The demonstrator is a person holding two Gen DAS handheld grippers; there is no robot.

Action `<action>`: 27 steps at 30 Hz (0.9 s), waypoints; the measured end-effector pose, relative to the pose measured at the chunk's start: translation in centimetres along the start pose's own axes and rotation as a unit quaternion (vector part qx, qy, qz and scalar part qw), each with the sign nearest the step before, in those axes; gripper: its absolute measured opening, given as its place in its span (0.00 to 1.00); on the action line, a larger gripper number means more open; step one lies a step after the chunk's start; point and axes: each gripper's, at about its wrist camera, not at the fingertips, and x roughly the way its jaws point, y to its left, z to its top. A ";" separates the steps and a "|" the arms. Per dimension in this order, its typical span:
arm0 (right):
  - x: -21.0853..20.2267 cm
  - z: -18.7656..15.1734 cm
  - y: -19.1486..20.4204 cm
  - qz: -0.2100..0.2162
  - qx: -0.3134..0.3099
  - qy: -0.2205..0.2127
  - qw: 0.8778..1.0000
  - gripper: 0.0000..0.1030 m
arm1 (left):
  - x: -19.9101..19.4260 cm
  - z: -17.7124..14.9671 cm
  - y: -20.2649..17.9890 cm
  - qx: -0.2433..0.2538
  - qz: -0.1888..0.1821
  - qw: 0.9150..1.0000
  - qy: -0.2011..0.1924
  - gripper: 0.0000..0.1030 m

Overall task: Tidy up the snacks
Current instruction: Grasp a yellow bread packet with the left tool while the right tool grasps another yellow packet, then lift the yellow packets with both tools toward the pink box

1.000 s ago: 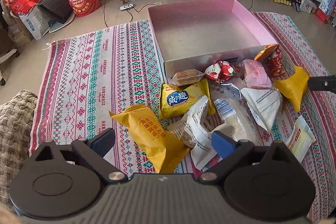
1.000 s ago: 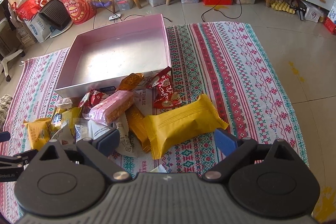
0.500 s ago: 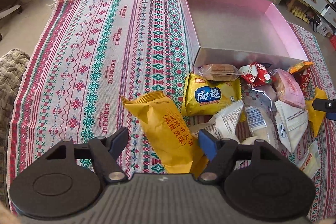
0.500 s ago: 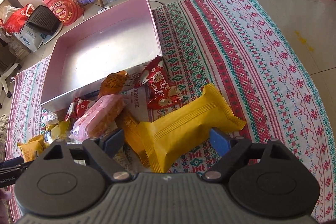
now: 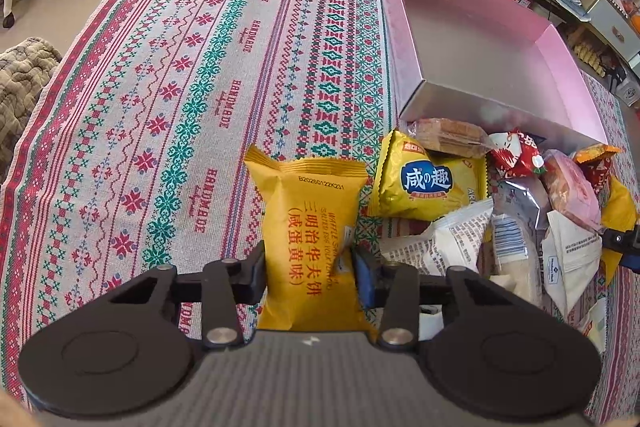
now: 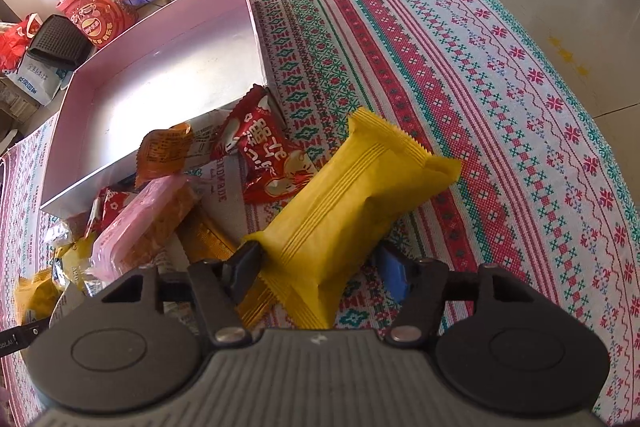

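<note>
1. My left gripper (image 5: pixel 308 273) points steeply down at the patterned rug (image 5: pixel 168 99). Its jaws are closing, and both pads already sit against the sides of a yellow waffle packet (image 5: pixel 310 223) printed with red characters.
2. That packet lies lengthwise between the fingers, its crimped far end toward 12 o'clock, its near end hidden under the gripper body.
3. At 2 o'clock from it is the snack pile (image 5: pixel 500 211): a yellow pouch with a blue label (image 5: pixel 426 183), white wrappers, a red one and a pink one. The pile lies against the near wall of the pink box (image 5: pixel 568 67), whose floor is bare.
4. My right gripper (image 6: pixel 316 273) is also tilted down, its jaws closing. The left pad touches the edge of a plain yellow packet (image 6: pixel 352 195); the blue right pad sits at its other side, partly hidden beneath it, so I cannot tell if it presses.
5. This packet runs out toward 1 o'clock over the rug. A red snack bag (image 6: pixel 264 151) lies at 11 o'clock from it, a pink-wrapped cake (image 6: pixel 148 223) at 9 o'clock, and the box beyond at 10 o'clock.
</note>
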 end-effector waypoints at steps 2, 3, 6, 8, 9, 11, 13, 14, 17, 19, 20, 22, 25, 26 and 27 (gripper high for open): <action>-0.1 0.0 -0.1 0.005 0.001 0.000 1.000 0.41 | -0.1 0.0 -0.1 0.001 -0.002 1.000 -0.002 0.46; -0.1 0.0 -0.1 0.007 0.000 0.001 1.000 0.40 | -0.2 0.0 -0.1 0.001 -0.003 1.000 -0.004 0.46; -0.1 0.0 0.1 0.012 -0.001 0.001 1.000 0.32 | -0.4 0.0 -0.3 0.006 -0.002 1.000 -0.010 0.45; -0.2 -0.1 0.1 0.015 -0.003 0.001 1.000 0.30 | -0.7 0.0 -0.5 0.009 -0.001 1.000 -0.017 0.44; -0.2 -0.1 0.1 0.015 -0.003 0.000 1.000 0.30 | -0.8 0.0 -0.6 0.010 0.000 1.000 -0.020 0.44; -0.4 -0.1 0.1 0.018 0.000 0.000 1.000 0.27 | -1.1 0.1 -0.7 0.011 0.000 1.000 -0.026 0.44; -0.5 0.0 0.1 0.021 -0.001 -0.001 1.000 0.26 | -1.4 0.1 -0.9 0.012 -0.001 0.999 -0.033 0.44; -0.6 0.0 0.1 0.022 -0.002 -0.002 1.000 0.24 | -1.5 0.0 -0.9 0.012 -0.001 0.999 -0.035 0.43; -0.8 -0.1 0.3 0.026 -0.005 -0.004 1.000 0.23 | -1.7 0.1 -0.9 0.012 -0.002 0.999 -0.041 0.43; -0.9 -0.1 0.3 0.029 -0.007 -0.004 1.000 0.20 | -1.8 0.1 -0.9 0.012 -0.003 0.999 -0.044 0.43; -1.0 -0.1 0.3 0.029 -0.007 -0.005 1.000 0.20 | -1.9 0.0 -0.9 0.012 -0.003 0.999 -0.046 0.43; -1.1 -0.1 0.3 0.030 -0.008 -0.007 0.999 0.19 | -2.1 0.0 -0.9 0.012 -0.005 0.999 -0.049 0.43; -1.2 -0.1 0.3 0.032 -0.008 -0.008 0.999 0.19 | -2.3 0.1 -0.9 0.012 -0.007 0.998 -0.053 0.43; -1.1 -0.1 0.4 0.032 -0.008 -0.008 0.999 0.19 | -2.3 0.1 -0.9 0.011 -0.007 0.998 -0.055 0.43; -1.2 -0.1 0.4 0.033 -0.008 -0.008 0.999 0.19 | -2.4 0.1 -1.0 0.011 -0.008 0.998 -0.056 0.43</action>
